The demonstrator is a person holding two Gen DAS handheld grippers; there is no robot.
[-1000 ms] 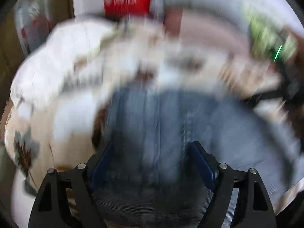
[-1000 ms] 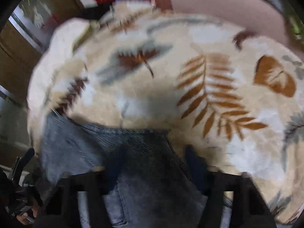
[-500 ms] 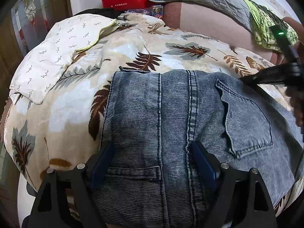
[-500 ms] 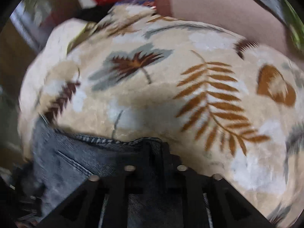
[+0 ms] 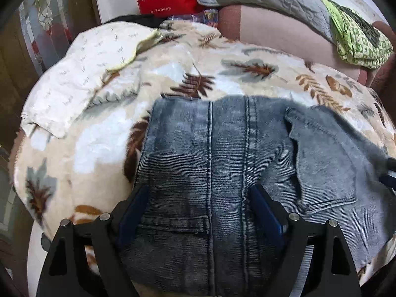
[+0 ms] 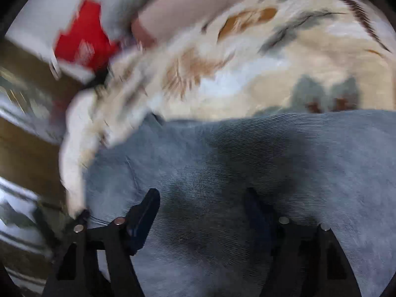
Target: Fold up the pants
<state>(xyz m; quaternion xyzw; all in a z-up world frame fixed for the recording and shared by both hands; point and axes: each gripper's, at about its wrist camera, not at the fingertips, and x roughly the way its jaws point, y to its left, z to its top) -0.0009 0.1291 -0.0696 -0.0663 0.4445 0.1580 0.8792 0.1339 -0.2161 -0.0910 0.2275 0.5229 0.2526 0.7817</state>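
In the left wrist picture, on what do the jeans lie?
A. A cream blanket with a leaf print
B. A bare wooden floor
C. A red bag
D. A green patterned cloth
A: the jeans are spread flat on the leaf-print blanket, which shows around their upper and left edges.

Leaf-print blanket bears jeans (folded).

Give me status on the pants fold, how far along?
Done: jeans lie folded on the leaf-print blanket, back pocket up. In hand: nothing; left gripper is open above the denim, right gripper is opening, gripping nothing. Left: possibly another fold.
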